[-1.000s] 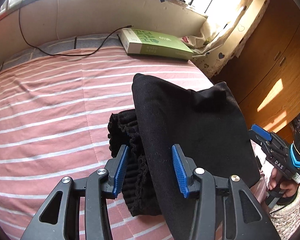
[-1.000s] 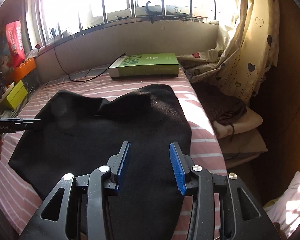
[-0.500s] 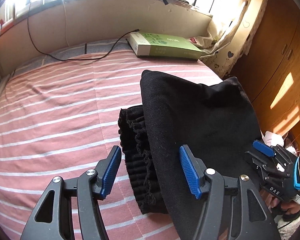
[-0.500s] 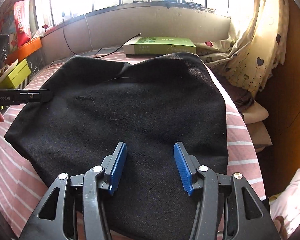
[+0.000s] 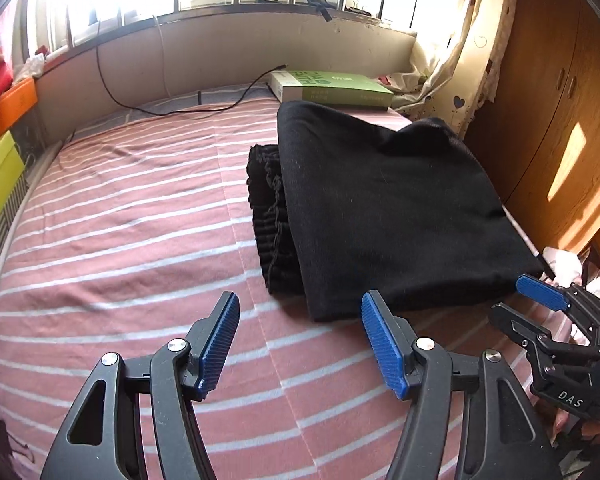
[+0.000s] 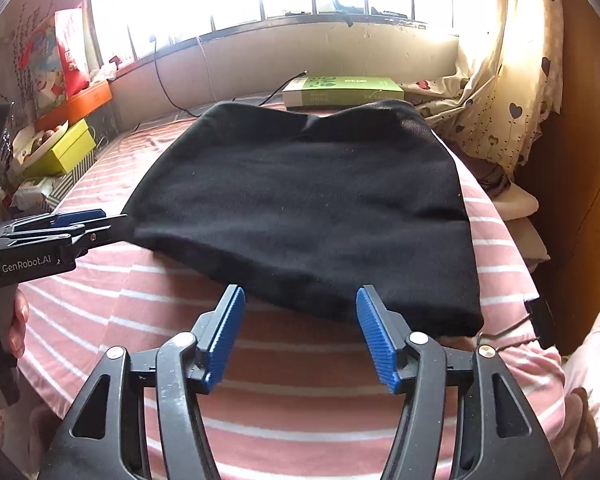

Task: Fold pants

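From where I sit, the black knit pants (image 6: 312, 208) lie folded into a compact, roughly square bundle on the pink bed sheet with thin white stripes (image 5: 120, 240), toward the bed's right-hand side in the left wrist view. A gathered, ribbed edge pokes out from under the top layer on the left. I judge the main folds done; what may be left is at most one more fold or tidying that ribbed edge.

My left gripper (image 5: 300, 340) hangs just short of the bundle's near edge, its blue fingers (image 5: 220, 340) wide apart with only sheet between them. My right gripper (image 6: 300, 332) sits likewise at the near edge, blue pads spread, nothing between them. Both sets of jaws have just been opening, and neither pinches the cloth now.

Around it: a flat green cardboard box (image 5: 332, 88) lies at the far end of the bed, almost touching the bundle's far corner, and a black cable (image 5: 140, 108) trails across the sheet by the wall. A cream curtain with heart prints (image 6: 508, 92) and a brown wooden wardrobe (image 5: 560, 120) crowd the right side. Nothing blocks the near edge.
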Demonstrator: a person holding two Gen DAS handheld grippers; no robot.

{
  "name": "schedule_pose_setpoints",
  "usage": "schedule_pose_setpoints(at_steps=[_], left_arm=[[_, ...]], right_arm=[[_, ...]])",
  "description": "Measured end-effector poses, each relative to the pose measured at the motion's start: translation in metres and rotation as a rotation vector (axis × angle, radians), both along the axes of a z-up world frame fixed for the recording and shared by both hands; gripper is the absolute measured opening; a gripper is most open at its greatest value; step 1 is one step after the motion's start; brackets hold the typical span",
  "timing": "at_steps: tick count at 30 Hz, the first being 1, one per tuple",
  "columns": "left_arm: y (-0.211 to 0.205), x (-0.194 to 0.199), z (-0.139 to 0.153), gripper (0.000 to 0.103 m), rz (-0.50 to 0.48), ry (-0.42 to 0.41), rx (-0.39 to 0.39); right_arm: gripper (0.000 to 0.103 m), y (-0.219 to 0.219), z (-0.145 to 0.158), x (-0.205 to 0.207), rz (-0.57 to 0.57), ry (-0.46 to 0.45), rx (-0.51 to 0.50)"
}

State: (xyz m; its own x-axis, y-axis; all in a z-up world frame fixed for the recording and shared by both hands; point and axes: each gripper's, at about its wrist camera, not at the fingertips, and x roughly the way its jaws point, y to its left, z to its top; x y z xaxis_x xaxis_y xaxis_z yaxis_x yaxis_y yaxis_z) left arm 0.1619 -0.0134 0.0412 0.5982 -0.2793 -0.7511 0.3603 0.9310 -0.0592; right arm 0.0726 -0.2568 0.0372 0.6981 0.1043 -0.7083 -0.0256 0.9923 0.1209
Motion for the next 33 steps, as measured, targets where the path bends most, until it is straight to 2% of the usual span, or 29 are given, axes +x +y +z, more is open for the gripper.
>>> schedule_pose_setpoints(at_steps=[3, 9, 12, 18, 21, 26, 33], left_arm=[[-0.007, -0.014, -0.013, 0.082, 0.009, 0.02, 0.043], [-0.019, -0.03, -0.041, 0.082, 0.023, 0.067, 0.084], [-0.026, -0.036, -0.049, 0.082, 0.026, 0.067, 0.11], [-0.029, -0.037, -0.052, 0.084, 0.051, 0.076, 0.084], [-0.031, -0.04, -0.053, 0.085, 0.062, 0.063, 0.095], [-0.029, -0.042, -0.053, 0.086, 0.071, 0.05, 0.082], [-0.031, -0.039, -0.054, 0.088, 0.069, 0.038, 0.074]], right_arm=[[0.062, 0.007, -0.011, -0.007, 0.006, 0.037, 0.013], [0.062, 0.006, -0.029, -0.017, -0.077, 0.1, 0.007], [0.062, 0.003, -0.033, -0.023, -0.101, 0.098, -0.001], [0.062, 0.005, -0.037, -0.029, -0.113, 0.088, -0.056], [0.064, 0.01, -0.039, -0.028, -0.119, 0.076, -0.102], [0.071, 0.013, -0.04, -0.026, -0.131, 0.059, -0.104], [0.073, 0.014, -0.04, -0.023, -0.147, 0.055, -0.1]])
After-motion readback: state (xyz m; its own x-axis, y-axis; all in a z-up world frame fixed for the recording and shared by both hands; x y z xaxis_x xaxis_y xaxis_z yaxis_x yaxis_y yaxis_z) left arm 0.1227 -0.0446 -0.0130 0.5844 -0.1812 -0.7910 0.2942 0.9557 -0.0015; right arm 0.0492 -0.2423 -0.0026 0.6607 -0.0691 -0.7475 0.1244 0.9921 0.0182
